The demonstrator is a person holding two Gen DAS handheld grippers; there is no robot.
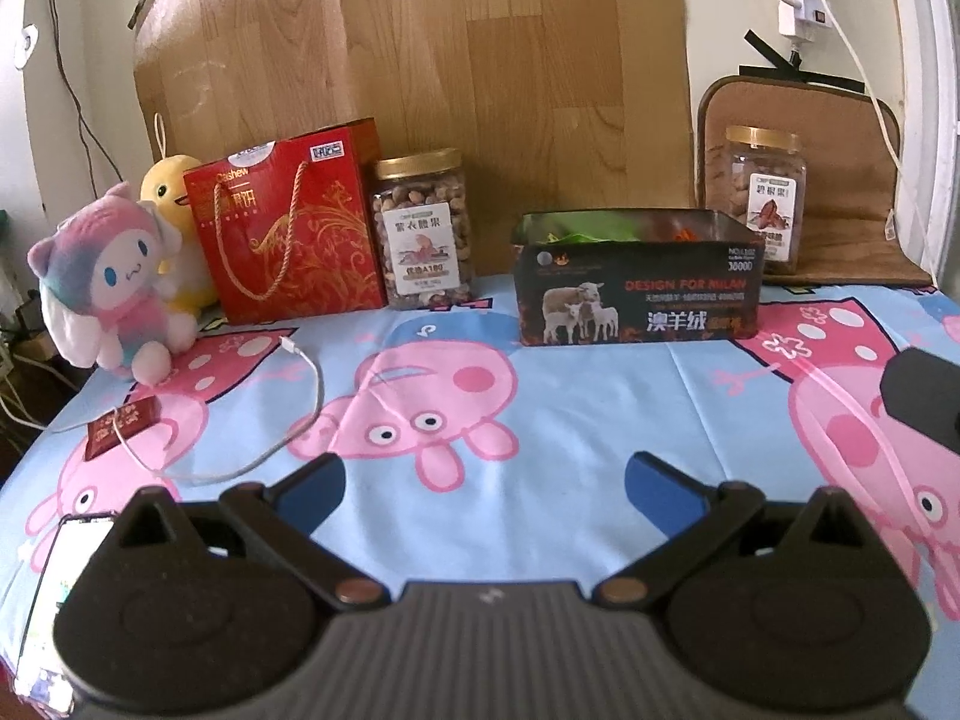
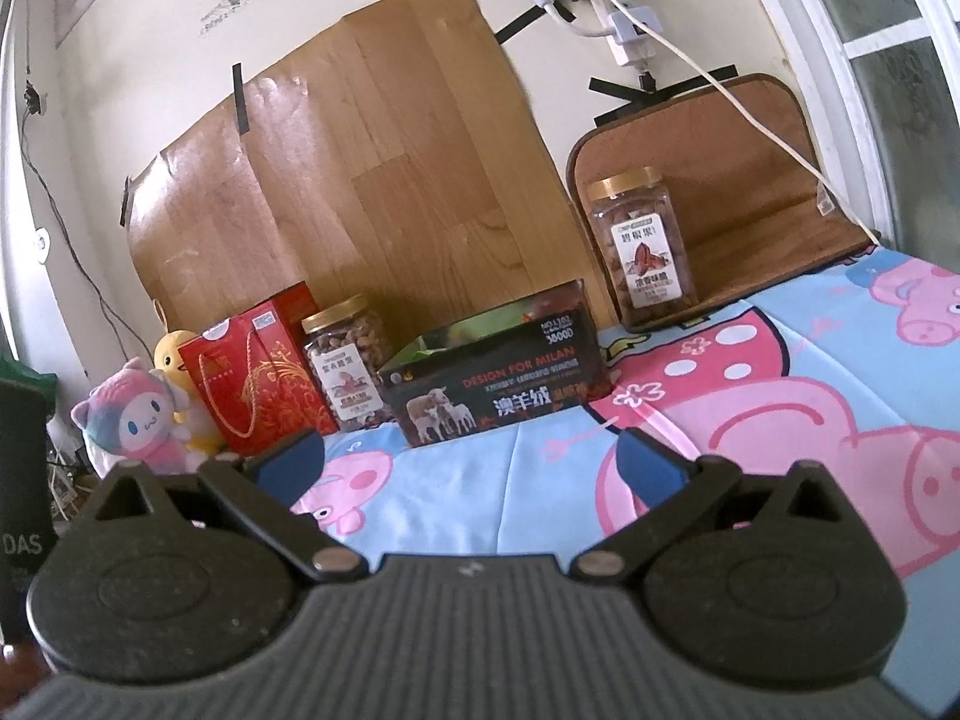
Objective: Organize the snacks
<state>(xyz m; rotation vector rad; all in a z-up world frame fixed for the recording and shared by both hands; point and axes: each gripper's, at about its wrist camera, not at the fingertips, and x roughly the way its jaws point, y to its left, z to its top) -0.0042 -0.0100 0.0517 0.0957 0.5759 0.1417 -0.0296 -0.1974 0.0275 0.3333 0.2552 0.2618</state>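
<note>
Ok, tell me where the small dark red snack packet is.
In the left wrist view, the small dark red snack packet lies at the left on the cartoon-pig sheet, under the white cable, in front of the pink plush doll.

Left tongs [image 1: 485,483] spread wide at frame bottom, small red snack packet [image 1: 124,426] lower left, open dark box [image 1: 639,279] centre, nut jar [image 1: 425,228] beside red gift bag [image 1: 288,225]

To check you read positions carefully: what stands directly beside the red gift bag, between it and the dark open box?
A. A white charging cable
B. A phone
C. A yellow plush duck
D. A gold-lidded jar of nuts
D: the gold-lidded jar of nuts stands right beside the red gift bag, with the dark open box farther along.
</note>
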